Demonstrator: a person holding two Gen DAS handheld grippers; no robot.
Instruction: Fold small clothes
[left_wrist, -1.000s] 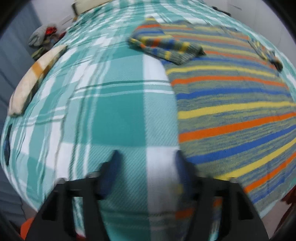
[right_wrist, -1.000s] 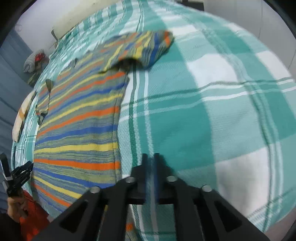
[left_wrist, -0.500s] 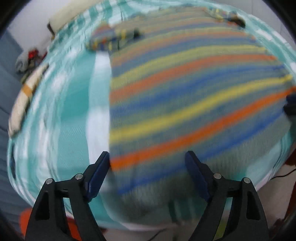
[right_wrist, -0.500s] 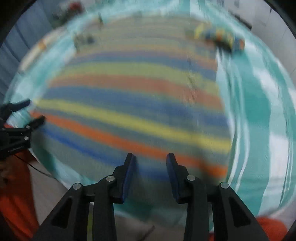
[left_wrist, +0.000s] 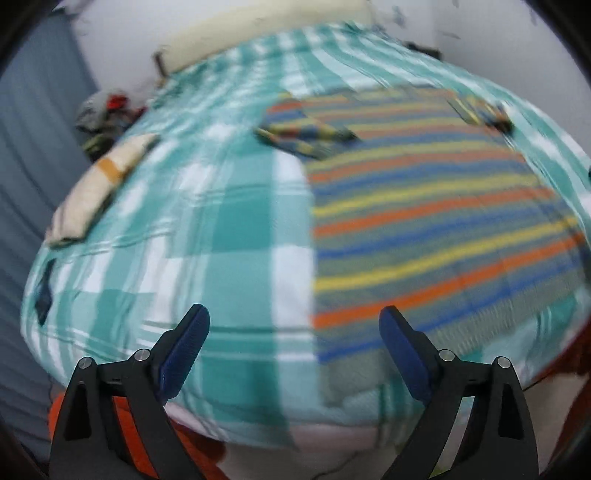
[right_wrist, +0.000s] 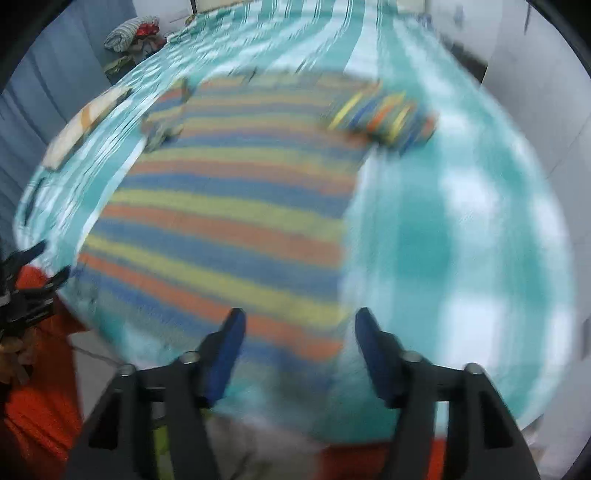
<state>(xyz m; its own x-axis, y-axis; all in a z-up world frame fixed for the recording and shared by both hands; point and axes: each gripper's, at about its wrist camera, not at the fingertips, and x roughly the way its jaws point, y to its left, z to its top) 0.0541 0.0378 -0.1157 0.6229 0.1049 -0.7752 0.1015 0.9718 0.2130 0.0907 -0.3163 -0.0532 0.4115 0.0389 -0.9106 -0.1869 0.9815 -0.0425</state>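
1. Nearest first: the left tool (left_wrist: 293, 325) hangs over the near edge of the bed (left_wrist: 236, 236), jaws spreading wide with nothing between them, straddling the left side edge of the striped shirt (left_wrist: 424, 229). If it comes down there, one pad likely lands on shirt and the other on checked bedsheet, and the sheet could get pinched up with the hem.

2. The right tool (right_wrist: 299, 350) is also released, jaws opening and empty, above the shirt's near hem by its right corner. A bite too deep could gather both layers unevenly and skew the fold.

3. The shirt itself lies flat in the middle of the bed, hem towards the person. If the two tools lift at different moments, the stripes would probably twist and the crease run crooked.

4. Farther up the shirt, the left sleeve (left_wrist: 306, 136) lies bunched across the shoulder; the right sleeve (right_wrist: 384, 118) sticks out sideways. Left as they are, they may slip out of the fold.

5. Beyond the shirt's left side, a cream cloth (left_wrist: 96, 184) lies well apart.
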